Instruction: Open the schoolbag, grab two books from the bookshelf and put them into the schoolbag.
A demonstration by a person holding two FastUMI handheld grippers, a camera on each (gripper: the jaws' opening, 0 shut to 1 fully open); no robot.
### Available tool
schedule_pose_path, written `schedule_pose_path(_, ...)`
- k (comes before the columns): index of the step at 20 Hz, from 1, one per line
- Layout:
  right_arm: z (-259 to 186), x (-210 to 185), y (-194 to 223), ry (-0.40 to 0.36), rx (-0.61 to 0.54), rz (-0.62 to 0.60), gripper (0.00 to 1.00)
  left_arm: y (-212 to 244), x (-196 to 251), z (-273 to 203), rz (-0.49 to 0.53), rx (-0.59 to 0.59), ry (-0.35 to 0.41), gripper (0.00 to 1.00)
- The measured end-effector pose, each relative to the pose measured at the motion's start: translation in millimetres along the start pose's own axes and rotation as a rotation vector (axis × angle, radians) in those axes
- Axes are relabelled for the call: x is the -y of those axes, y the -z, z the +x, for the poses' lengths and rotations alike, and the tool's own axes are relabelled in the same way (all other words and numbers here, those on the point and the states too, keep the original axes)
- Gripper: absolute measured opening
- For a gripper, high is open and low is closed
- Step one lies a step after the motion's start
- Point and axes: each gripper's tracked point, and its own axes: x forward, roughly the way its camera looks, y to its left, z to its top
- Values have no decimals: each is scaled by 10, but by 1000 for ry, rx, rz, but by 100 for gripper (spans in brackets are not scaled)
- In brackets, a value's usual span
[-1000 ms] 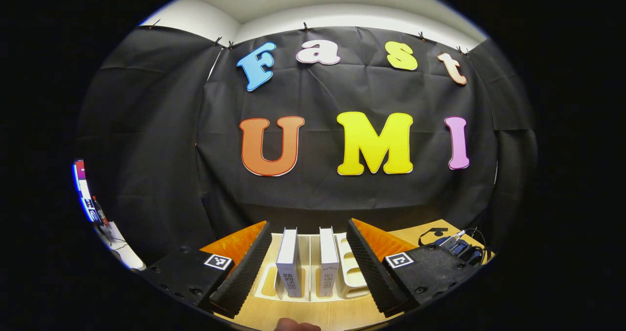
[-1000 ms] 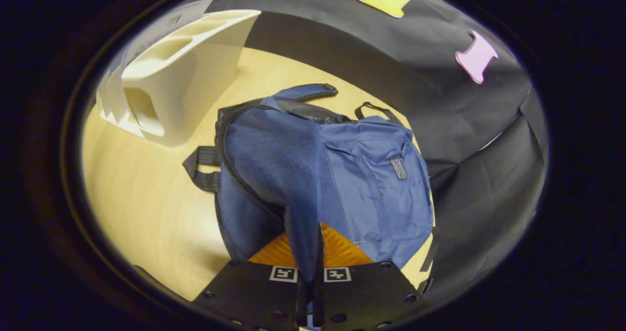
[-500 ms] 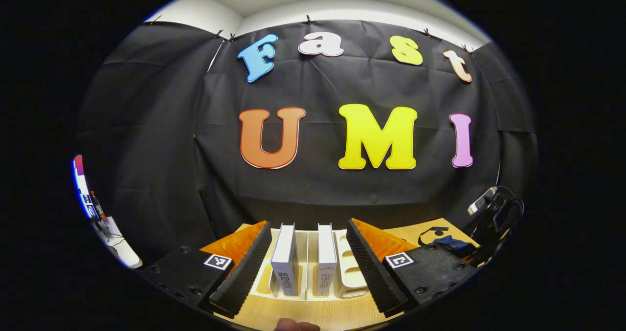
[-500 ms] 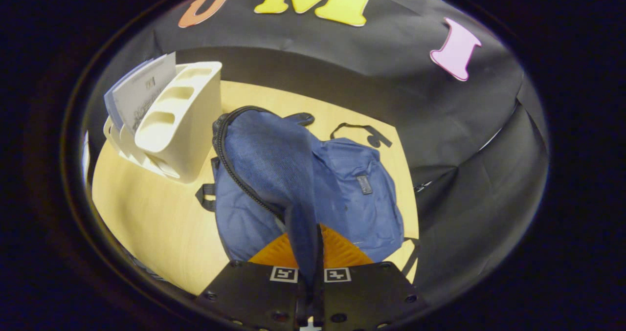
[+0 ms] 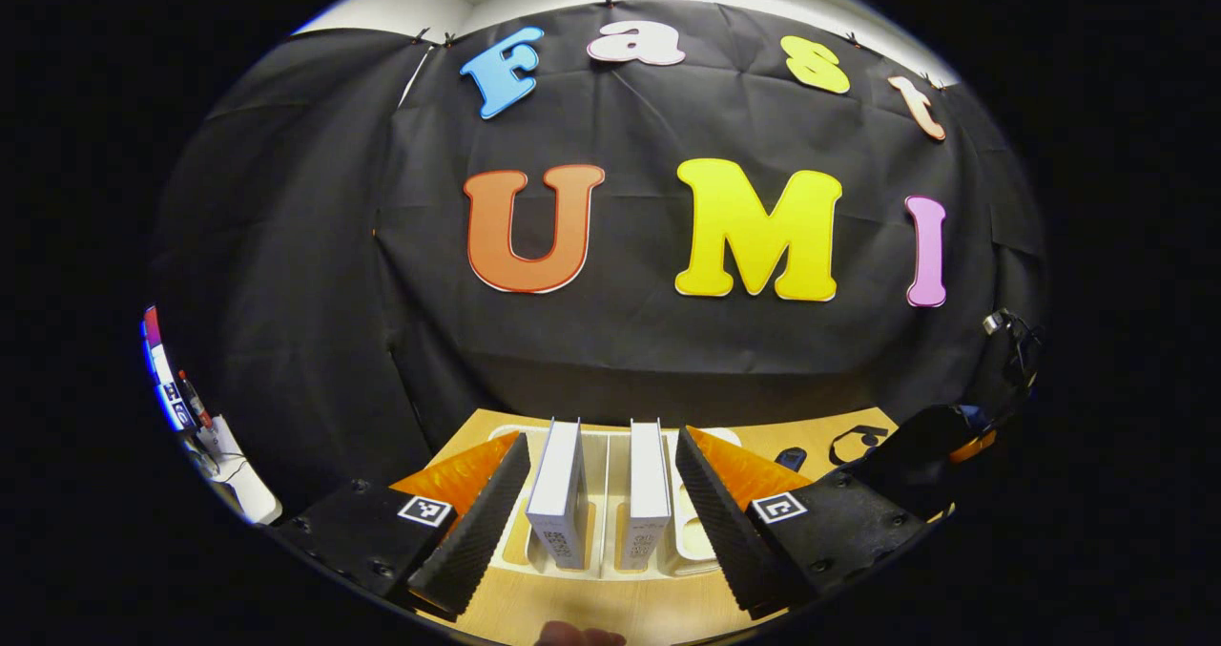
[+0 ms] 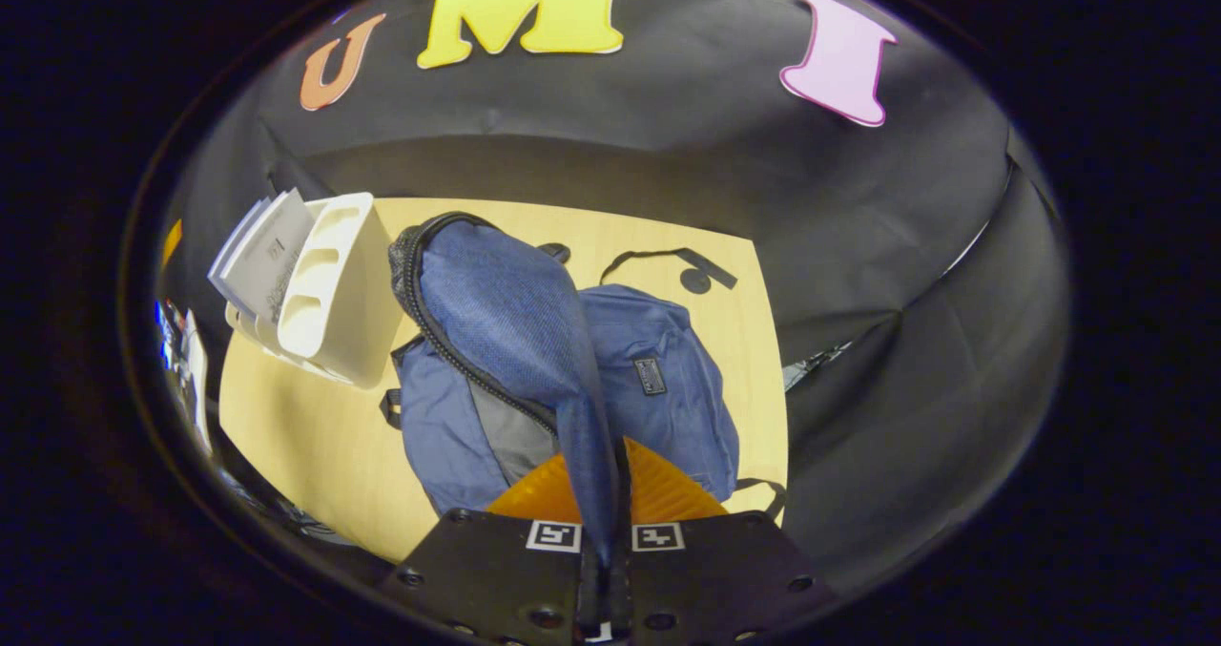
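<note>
Lifted higher than a moment ago, our right gripper (image 6: 605,531) pinches the schoolbag (image 6: 534,360) flap to hold its mouth open on the table (image 6: 305,436). Our left gripper (image 5: 599,512), fingers spread wide, faces two books (image 5: 563,493) upright in the bookshelf (image 5: 692,541), ready to grab.

Left gripper view: level, close on bookshelf (image 5: 596,531). Right gripper view: high, downward; bookshelf (image 6: 339,288) shared.
</note>
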Motion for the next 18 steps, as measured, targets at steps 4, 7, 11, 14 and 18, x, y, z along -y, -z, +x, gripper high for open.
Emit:
schedule_pose_path(4, 31, 191, -40, -54, -30, -4, 5, 165, 66, 241, 7, -168, 27, 98)
schedule_pose_path(7, 28, 298, -73, -81, -36, 12, 4, 284, 120, 387, 20, -269, 48, 98)
schedule_pose_path(11, 29, 342, -42, -113, -42, 16, 5, 344, 266, 541, 41, -395, 123, 98)
schedule_pose_path(14, 50, 378, -35, -146, -49, 39, 5, 363, 418, 623, 44, -495, 191, 98)
schedule_pose_path(18, 66, 406, 9, -179, -49, 68, 5, 581, 474, 802, 89, -676, 220, 98)
